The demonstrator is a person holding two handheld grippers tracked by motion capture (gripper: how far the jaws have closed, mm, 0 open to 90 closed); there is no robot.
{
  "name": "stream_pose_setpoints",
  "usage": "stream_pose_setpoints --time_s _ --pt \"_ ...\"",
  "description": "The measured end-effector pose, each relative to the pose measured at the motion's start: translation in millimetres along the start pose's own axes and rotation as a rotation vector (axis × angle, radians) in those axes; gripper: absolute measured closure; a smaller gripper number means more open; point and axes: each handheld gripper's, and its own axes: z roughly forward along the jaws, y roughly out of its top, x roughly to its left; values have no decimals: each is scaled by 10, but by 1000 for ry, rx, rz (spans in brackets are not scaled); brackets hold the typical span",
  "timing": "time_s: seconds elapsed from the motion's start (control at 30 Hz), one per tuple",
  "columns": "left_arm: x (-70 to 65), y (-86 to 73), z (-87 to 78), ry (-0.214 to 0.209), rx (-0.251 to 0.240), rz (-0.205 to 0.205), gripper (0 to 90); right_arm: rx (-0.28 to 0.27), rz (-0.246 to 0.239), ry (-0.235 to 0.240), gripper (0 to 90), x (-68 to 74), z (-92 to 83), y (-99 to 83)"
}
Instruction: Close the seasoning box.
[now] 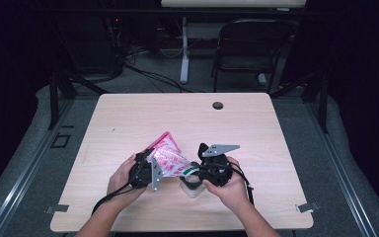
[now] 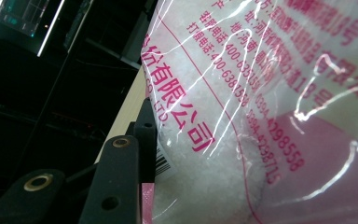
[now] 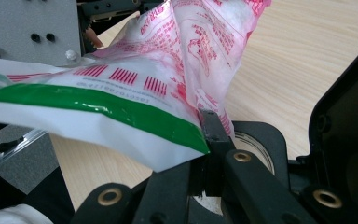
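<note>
Held up off the tabletop [image 1: 128, 118] between both grippers: a clear plastic bag [image 1: 170, 159] printed in pink, packed with white grains; near the front edge, just left of centre in the high view. Left gripper [image 1: 150, 170] clamped on the bag's wider body, one finger [image 2: 145, 135] pressed flat against the film beside a small barcode label [image 2: 164, 163]; bag tilted, pink end raised toward the far side. Right gripper [image 1: 197, 170] with fingers [image 3: 213, 128] pinched together on the bag's narrow white end with a green stripe [image 3: 98, 109]. Below the right gripper, a round white-and-black container [image 1: 191, 185] resting on the tabletop, partly hidden.
</note>
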Motion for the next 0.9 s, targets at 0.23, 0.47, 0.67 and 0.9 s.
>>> stream_pose_setpoints --time_s 0.23,0.47,0.67,0.9 --pt "-15 19 7 15 2 12 618 13 12 -1 900 -16 16 -30" --pt "-12 31 0 28 3 26 620 31 22 -4 900 -41 41 -55" --pt "-9 34 -7 29 7 25 622 45 31 -2 900 -58 71 -76" --pt "-8 47 -22 38 6 32 625 58 44 0 900 -78 95 -94"
